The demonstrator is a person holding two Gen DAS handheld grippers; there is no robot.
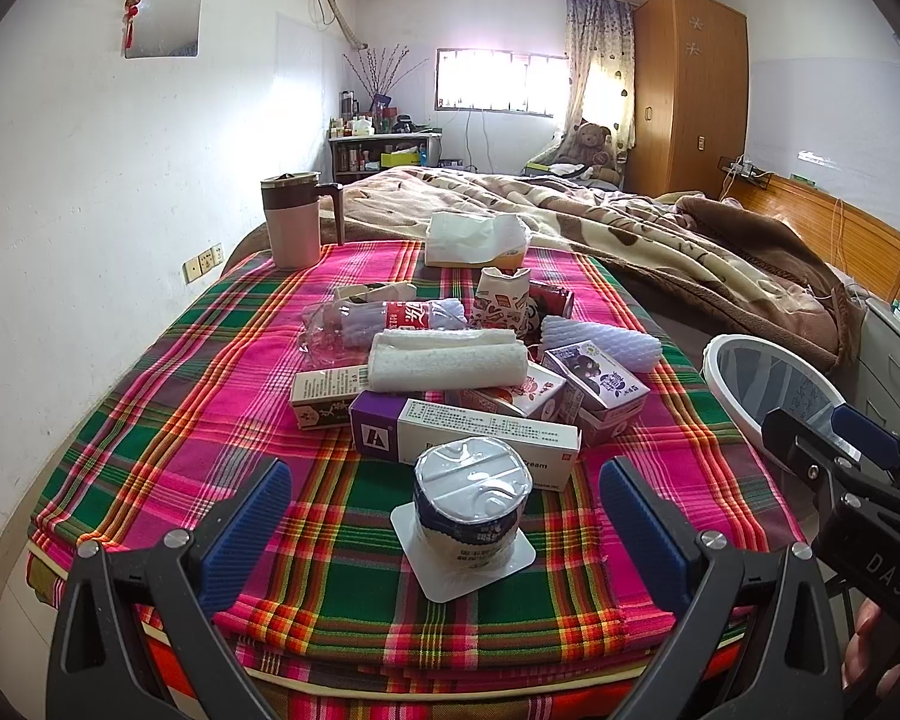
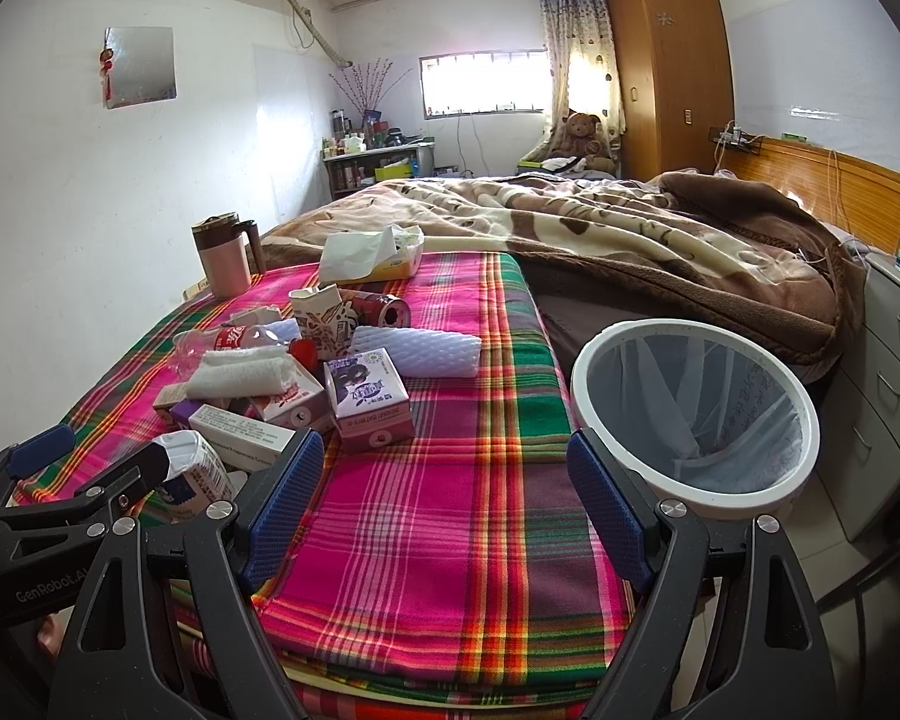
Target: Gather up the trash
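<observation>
A pile of trash lies on the plaid cloth [image 1: 210,420]: an upturned yogurt cup [image 1: 471,504], a long white cream box [image 1: 486,438], purple milk cartons [image 1: 594,381], a crushed plastic bottle [image 1: 384,318], a crushed can [image 2: 384,309] and white foam wrap [image 1: 600,342]. My left gripper [image 1: 444,534] is open, its fingers on either side of the yogurt cup, not touching it. My right gripper [image 2: 444,504] is open and empty over bare cloth, to the right of the pile. A white bin [image 2: 696,414] with a clear liner stands off the bed's right edge.
A rolled white towel [image 1: 450,360] lies on the pile. A pink mug [image 1: 291,222] and a tissue box [image 1: 474,240] stand behind it. A brown blanket [image 2: 630,234] covers the far bed. A drawer cabinet [image 2: 888,372] stands right of the bin.
</observation>
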